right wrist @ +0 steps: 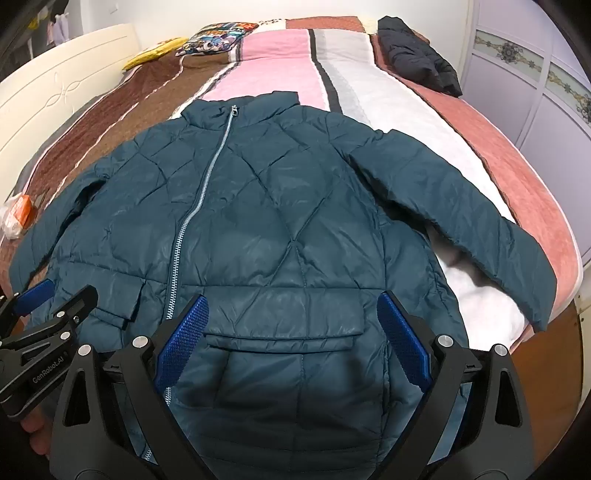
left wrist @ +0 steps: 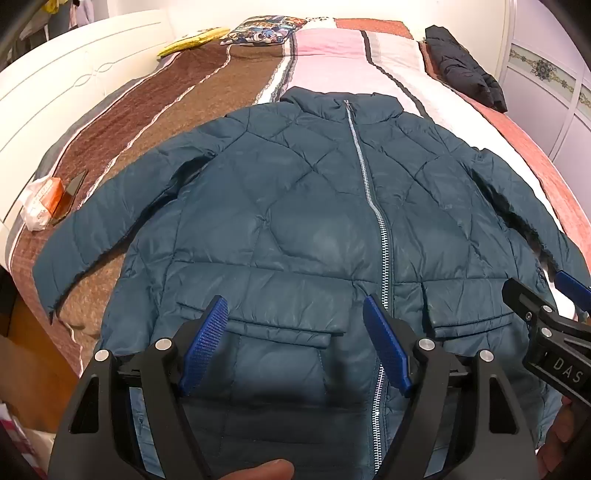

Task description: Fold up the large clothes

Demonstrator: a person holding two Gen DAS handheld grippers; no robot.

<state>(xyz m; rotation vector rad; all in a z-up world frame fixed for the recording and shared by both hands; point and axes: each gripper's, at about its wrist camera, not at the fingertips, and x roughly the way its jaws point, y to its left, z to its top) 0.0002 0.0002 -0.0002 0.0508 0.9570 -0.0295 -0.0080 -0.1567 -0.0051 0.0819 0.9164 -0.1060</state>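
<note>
A teal quilted puffer jacket [left wrist: 303, 221] lies face up on the bed, zipped, collar far, both sleeves spread out to the sides. It also shows in the right wrist view [right wrist: 288, 229]. My left gripper [left wrist: 295, 314] is open and empty, hovering above the jacket's left flap pocket near the hem. My right gripper [right wrist: 291, 314] is open and empty above the right flap pocket. Each gripper shows at the edge of the other's view: the right one [left wrist: 546, 295] and the left one [right wrist: 55, 295].
The striped bedspread [left wrist: 325, 62] covers the bed. A dark jacket [left wrist: 461, 70] lies at the far right. A patterned pillow [left wrist: 266, 27] and a yellow item [left wrist: 192, 40] lie at the far end. An orange packet [left wrist: 44, 199] and a phone sit at the left edge. A white headboard [left wrist: 74, 85] stands left.
</note>
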